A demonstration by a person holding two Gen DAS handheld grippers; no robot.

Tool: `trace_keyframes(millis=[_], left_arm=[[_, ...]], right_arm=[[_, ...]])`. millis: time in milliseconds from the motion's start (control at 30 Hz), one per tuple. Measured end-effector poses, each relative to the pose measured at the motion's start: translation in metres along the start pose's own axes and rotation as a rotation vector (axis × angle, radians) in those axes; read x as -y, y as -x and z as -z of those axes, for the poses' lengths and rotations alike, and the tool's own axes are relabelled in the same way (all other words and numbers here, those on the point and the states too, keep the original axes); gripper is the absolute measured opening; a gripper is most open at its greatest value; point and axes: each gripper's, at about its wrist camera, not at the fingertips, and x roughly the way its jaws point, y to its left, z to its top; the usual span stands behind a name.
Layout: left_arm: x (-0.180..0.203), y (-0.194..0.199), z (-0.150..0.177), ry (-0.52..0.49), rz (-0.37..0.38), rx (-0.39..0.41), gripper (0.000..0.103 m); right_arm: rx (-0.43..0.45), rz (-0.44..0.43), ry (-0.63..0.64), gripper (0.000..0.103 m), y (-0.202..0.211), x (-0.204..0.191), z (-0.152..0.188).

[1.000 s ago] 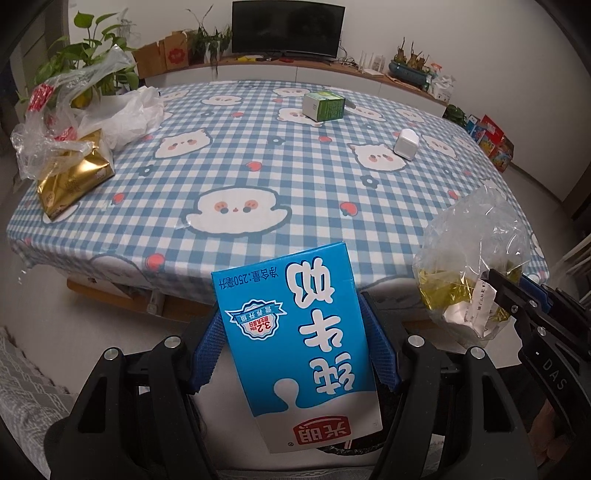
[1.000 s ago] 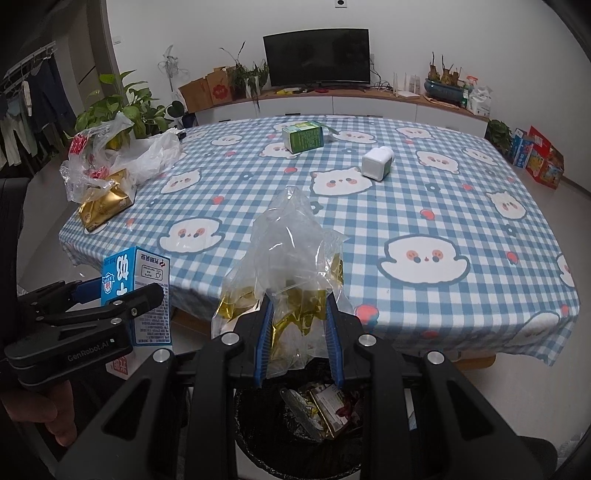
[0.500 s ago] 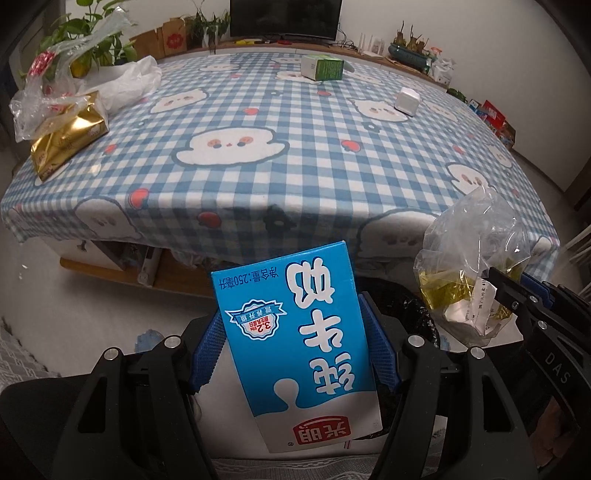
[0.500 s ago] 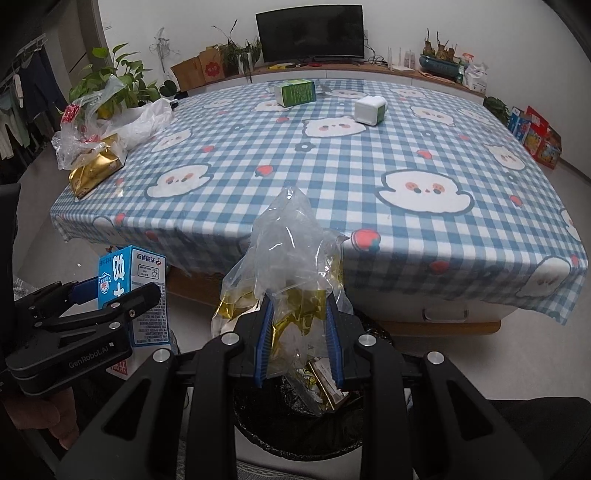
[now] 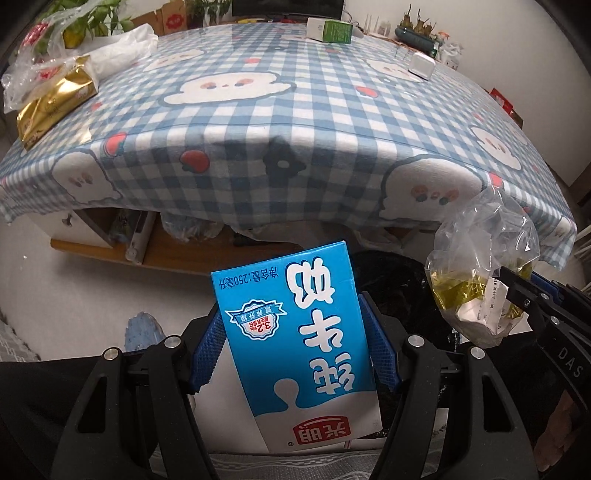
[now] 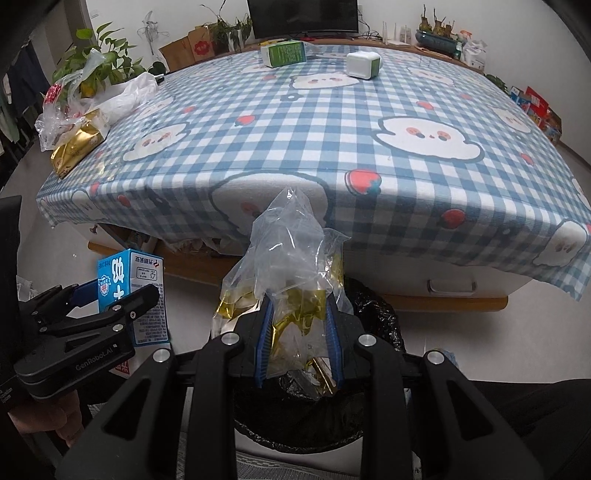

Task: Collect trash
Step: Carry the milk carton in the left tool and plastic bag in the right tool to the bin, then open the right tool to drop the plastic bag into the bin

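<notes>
1. Left wrist view: my left gripper [image 5: 293,354] is clamped on the blue milk carton [image 5: 295,343], blue pads pressing both its narrow sides, and it is held upside down, to go by the print. It hangs in front of the table edge, with the black-lined trash bin [image 5: 395,291] just behind it and to the right.
2. In the same view my right gripper [image 5: 524,299] enters at the right edge, holding a crumpled clear plastic bag [image 5: 484,266] with gold wrapper and paper inside.
3. On the checked tablecloth [image 5: 295,122] I see more to collect: a gold packet [image 5: 55,103] beside loose plastic bags [image 5: 74,55] at the left, a green-and-white box [image 5: 330,31] and a small white box [image 5: 421,66] at the far side.
4. Right wrist view: the right gripper [image 6: 300,343] pinches the plastic bag [image 6: 288,266] narrowly, directly above the trash bin [image 6: 373,314], which already holds wrappers.
5. The left gripper [image 6: 110,302] with the milk carton [image 6: 129,280] sits to the left of the bin, not clearly over its mouth.
6. My judgement: two items are carried to the bin but not yet dropped; four or so remain on the table.
7. Nothing blocks the bag's drop; the carton likely needs shifting toward the opening, and the overhanging cloth hangs near.
</notes>
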Motion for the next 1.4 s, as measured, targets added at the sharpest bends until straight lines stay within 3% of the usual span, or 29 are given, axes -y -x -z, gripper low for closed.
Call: trace_keyframes(millis=[600, 800, 1267, 1400], left_arm=[[-0.004, -0.043, 0.012, 0.002, -0.017, -0.048, 0.067], [-0.003, -0.045, 0.011, -0.001, -0.013, -0.053, 0.067], [0.010, -0.043, 0.008, -0.017, 0.016, -0.056, 0.067], [0.024, -0.044, 0.006, -0.030, 0.034, -0.058, 0.067]], right_arm=[[-0.093, 0.007, -0.014, 0.025, -0.051, 0.005, 0.013], [-0.089, 0.008, -0.012, 0.030, -0.053, 0.007, 0.014], [-0.058, 0.050, -0.025, 0.077, -0.046, 0.021, 0.017], [-0.055, 0.073, -0.053, 0.084, -0.044, 0.035, 0.020]])
